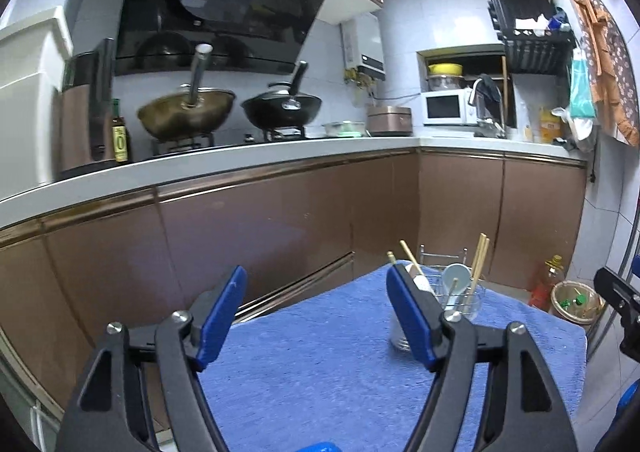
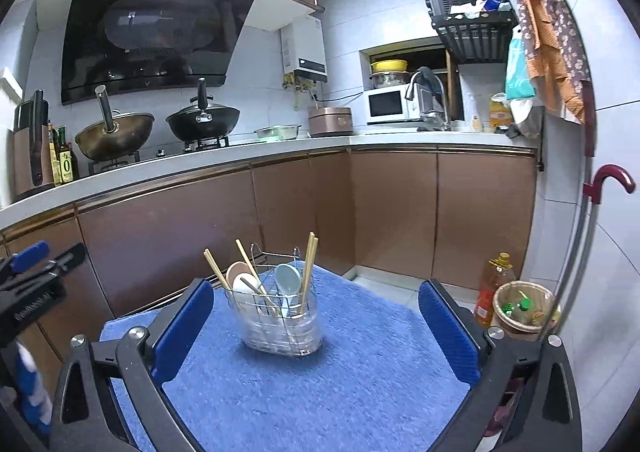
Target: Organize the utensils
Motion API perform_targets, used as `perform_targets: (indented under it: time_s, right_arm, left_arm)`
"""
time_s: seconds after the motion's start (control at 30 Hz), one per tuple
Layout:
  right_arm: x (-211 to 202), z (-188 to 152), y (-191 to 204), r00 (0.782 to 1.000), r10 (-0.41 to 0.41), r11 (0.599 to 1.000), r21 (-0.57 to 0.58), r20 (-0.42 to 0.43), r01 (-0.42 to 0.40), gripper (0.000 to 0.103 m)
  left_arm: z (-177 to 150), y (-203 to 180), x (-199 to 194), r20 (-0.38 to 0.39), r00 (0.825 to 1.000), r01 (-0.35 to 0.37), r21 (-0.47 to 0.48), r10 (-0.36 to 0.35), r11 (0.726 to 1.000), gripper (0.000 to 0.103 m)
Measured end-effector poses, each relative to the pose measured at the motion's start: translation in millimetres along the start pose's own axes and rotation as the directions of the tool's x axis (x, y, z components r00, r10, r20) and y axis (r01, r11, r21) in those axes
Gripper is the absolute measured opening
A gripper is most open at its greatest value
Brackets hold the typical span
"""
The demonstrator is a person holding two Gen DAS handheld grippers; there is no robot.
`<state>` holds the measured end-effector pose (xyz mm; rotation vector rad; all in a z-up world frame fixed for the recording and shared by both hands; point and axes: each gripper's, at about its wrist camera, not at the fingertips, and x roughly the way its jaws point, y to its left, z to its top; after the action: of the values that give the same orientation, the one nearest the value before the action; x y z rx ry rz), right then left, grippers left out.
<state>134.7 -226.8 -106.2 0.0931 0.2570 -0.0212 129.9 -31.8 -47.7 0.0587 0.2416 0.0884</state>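
1. While the utensil holder [image 2: 280,316] stands near the far edge of the blue towel [image 2: 320,392], it carries chopsticks [image 2: 309,272] and spoons [image 2: 288,280] upright.
2. Both tools gape wide with nothing between the pads: the right gripper [image 2: 316,332] faces the holder squarely, and the left gripper [image 1: 316,316] sits off to its left.
3. Judging by the bare towel, sorting looks finished; any further reach should come in level and slow to avoid tipping the holder.
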Motion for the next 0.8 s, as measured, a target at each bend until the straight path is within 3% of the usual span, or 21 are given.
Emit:
perform_targets:
  time_s: [0.43, 0.8]
  right_arm:
    - [-51.3, 5.3, 4.6, 0.992, -0.073, 0.997, -0.004, 0.102, 0.074, 0.103]
    - [-70.4, 6.2, 8.9, 0.987, -0.091, 0.996, -0.005, 0.130, 0.093, 0.103]
  left_arm:
    - [-3.1, 23.6, -47.5, 0.043, 0.999, -0.022, 0.001, 0.022, 1.000, 0.071]
    - [-7.0, 35.7, -72.2, 0.064, 0.997, -0.041, -0.006, 0.041, 0.999, 0.072]
